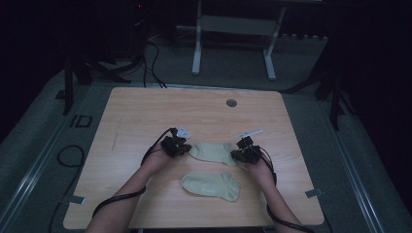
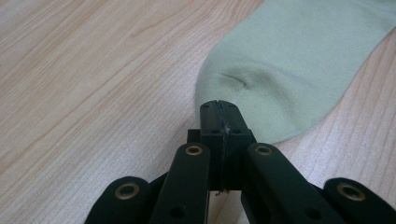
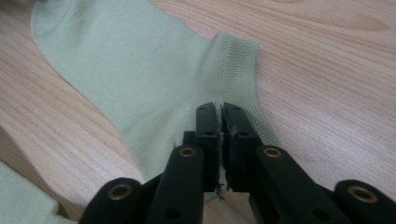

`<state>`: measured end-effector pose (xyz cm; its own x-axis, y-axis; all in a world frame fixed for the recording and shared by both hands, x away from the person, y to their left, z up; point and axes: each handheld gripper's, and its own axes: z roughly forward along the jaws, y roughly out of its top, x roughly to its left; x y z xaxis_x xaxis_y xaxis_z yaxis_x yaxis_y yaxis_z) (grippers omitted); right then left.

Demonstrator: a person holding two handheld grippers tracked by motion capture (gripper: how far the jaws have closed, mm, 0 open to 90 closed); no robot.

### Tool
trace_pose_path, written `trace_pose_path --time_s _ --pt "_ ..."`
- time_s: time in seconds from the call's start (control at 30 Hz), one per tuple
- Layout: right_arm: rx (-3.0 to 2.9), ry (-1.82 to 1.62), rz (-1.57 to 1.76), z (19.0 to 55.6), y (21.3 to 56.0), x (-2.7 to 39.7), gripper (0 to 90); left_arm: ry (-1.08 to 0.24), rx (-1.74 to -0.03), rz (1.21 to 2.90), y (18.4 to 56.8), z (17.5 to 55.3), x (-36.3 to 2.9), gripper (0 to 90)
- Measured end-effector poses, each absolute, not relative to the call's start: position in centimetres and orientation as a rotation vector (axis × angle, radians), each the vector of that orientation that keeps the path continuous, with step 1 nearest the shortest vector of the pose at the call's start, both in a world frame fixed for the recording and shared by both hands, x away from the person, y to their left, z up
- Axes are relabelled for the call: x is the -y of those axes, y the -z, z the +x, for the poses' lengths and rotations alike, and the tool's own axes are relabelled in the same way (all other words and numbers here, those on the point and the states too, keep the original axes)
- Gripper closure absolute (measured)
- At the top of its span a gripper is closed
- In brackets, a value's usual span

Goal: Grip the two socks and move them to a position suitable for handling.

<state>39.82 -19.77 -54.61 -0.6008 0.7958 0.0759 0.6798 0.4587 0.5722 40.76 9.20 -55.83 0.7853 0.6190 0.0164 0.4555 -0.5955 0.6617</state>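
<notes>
Two pale green ankle socks lie on the wooden table [image 1: 145, 111]. The farther sock [image 1: 214, 151] is stretched flat between both grippers. My left gripper [image 1: 187, 149] is shut on its toe; in the left gripper view the jaws [image 2: 219, 105] meet at the toe's edge and the fabric [image 2: 289, 60] puckers just ahead of them. My right gripper [image 1: 238, 154] pinches the ribbed cuff; in the right gripper view its jaws [image 3: 219, 107] stand a thin slit apart with the sock [image 3: 126, 70] caught between. The nearer sock [image 1: 211, 185] lies loose in front.
A round cable hole [image 1: 231, 103] sits near the table's far edge. Beyond it stands a white frame [image 1: 197, 48] on the dark floor. Cables [image 1: 68, 155] loop on the floor at the left. A corner of the nearer sock [image 3: 18, 200] lies beside the right gripper.
</notes>
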Motion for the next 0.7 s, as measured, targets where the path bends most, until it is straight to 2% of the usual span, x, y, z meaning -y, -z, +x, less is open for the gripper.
trace_pose_path --time_s 0.13,0.17,0.3,0.43,0.53,0.63,0.7 --pt "-2.496 -0.857 1.258 40.0 54.1 19.5 83.3 -0.295 -0.790 2.294 55.8 40.5 -9.3 88.9" --pt "-2.496 -0.864 1.251 40.0 53.9 19.5 81.4 -0.284 -0.796 2.285 55.7 40.4 -9.3 84.3" --pt "-2.519 -0.872 1.212 40.2 53.1 19.3 72.6 -0.261 -0.786 2.282 55.0 39.8 -9.1 77.3" --pt "-2.528 -0.887 1.164 40.1 52.2 19.4 61.5 -0.248 -0.804 2.250 54.1 39.2 -9.3 62.4" --pt "-2.521 -0.888 1.135 39.8 51.7 19.2 58.2 -0.267 -0.805 2.263 53.7 38.6 -9.3 52.7" --pt "-2.535 -0.897 1.177 39.9 51.5 19.3 55.9 -0.267 -0.811 2.268 53.5 38.3 -9.4 52.6" --pt "-2.532 -0.891 1.173 39.6 51.3 19.3 48.6 -0.258 -0.821 2.262 53.5 38.0 -9.5 50.6"
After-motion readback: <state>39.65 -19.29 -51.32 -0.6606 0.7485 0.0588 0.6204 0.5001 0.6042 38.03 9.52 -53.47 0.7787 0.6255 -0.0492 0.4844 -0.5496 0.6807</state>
